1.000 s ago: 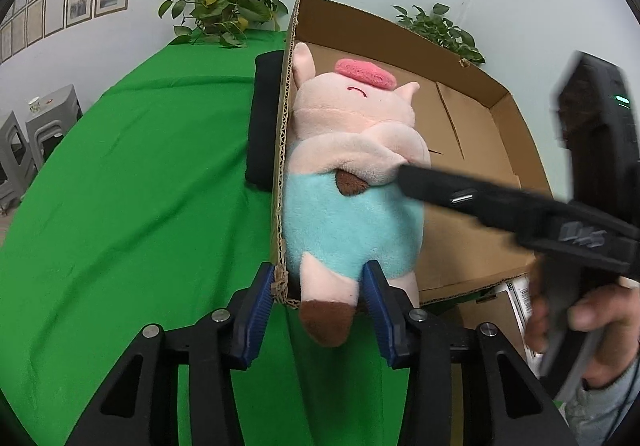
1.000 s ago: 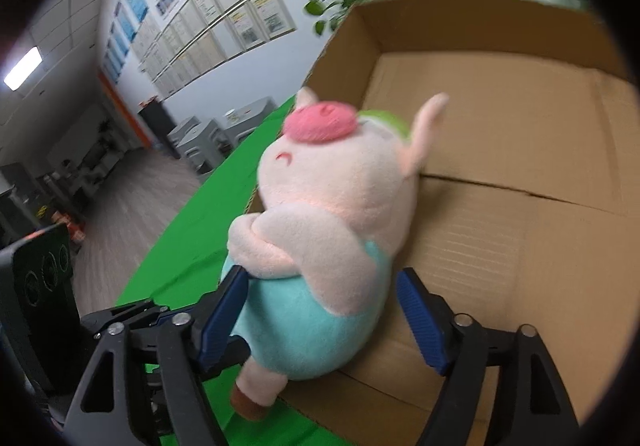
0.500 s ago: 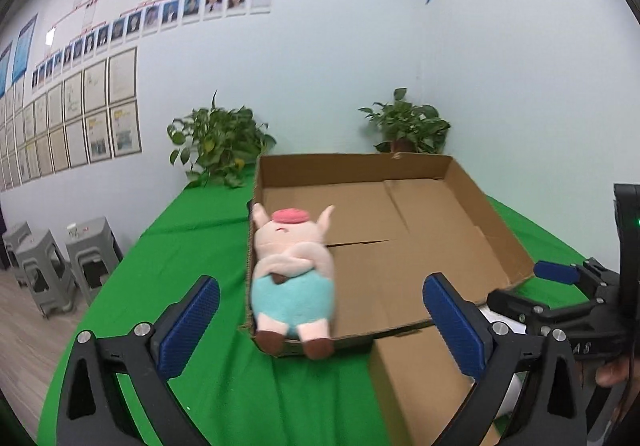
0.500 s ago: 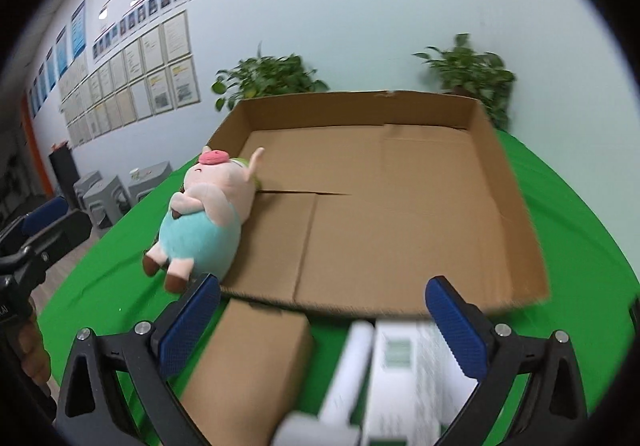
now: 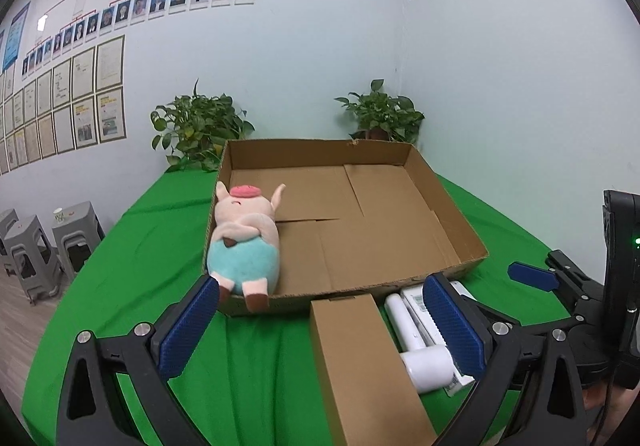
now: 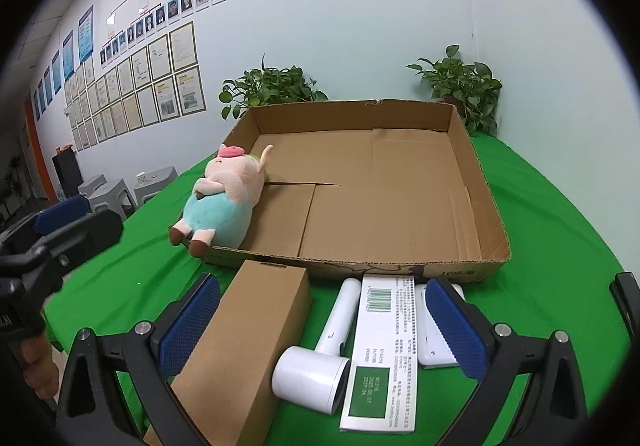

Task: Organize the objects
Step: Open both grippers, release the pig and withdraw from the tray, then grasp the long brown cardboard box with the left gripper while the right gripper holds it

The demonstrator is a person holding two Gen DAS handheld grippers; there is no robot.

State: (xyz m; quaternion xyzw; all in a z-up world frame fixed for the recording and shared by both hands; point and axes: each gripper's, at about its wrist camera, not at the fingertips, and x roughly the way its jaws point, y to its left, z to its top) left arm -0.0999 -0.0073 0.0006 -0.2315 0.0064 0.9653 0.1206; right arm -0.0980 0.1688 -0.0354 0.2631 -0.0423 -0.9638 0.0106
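Note:
A plush pig in a teal outfit lies on its back along the left wall of the shallow cardboard tray, its feet over the front rim. My left gripper is wide open and holds nothing, hovering above the brown box in front of the tray. My right gripper is also wide open and holds nothing. Below it lie the brown box, a white handheld device and a white-and-green carton. The pig lies well beyond both grippers.
A green cloth covers the round table. Two potted plants stand behind the tray. Grey stools stand on the floor to the left. A small white item lies beside the carton, partly behind my right finger.
Both grippers let go of the pig and opened wide. They drew back from the tray and rose, so the pig now lies free in the tray and the items in front came into view.

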